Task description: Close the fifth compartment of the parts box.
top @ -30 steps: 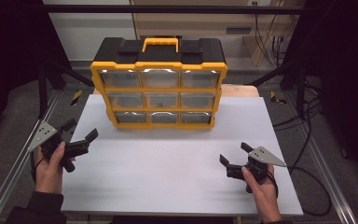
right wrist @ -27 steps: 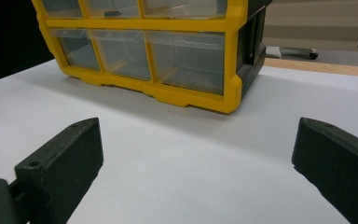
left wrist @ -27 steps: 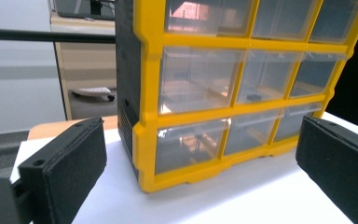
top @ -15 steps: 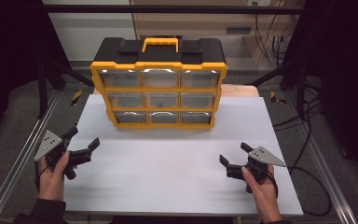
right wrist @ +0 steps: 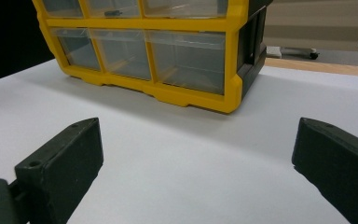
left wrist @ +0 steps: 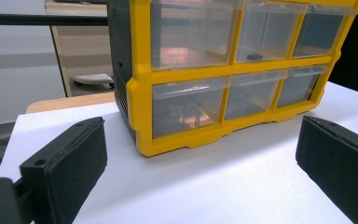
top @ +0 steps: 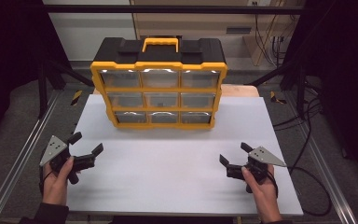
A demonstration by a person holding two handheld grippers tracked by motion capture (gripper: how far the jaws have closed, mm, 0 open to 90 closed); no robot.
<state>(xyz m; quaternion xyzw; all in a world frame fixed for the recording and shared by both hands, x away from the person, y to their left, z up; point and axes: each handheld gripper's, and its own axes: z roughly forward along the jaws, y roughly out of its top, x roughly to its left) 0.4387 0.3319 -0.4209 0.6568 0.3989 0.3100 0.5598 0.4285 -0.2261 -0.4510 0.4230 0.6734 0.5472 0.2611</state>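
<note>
A yellow and black organizer box [top: 158, 84] with several clear drawers stands upright at the back of the white table [top: 177, 172]. Its yellow handle [top: 160, 44] lies on top. My left gripper [top: 85, 144] rests low at the table's left edge, open, nothing between its jaws. My right gripper [top: 235, 153] sits at the right front, open and empty too. In the left gripper view the box [left wrist: 223, 74] is straight ahead, with a small dark item [left wrist: 252, 57] in a middle drawer. The right gripper view looks at the box's lower right corner [right wrist: 186, 56].
Metal rails [top: 18, 163] run along both sides of the table. Black cables [top: 307, 135] trail on the floor at the right. A wooden strip [top: 240, 90] shows behind the box. The white surface lies bare between the grippers.
My left gripper has drifted back toward the person and slightly lower on the table. The right gripper has stayed where it was.
</note>
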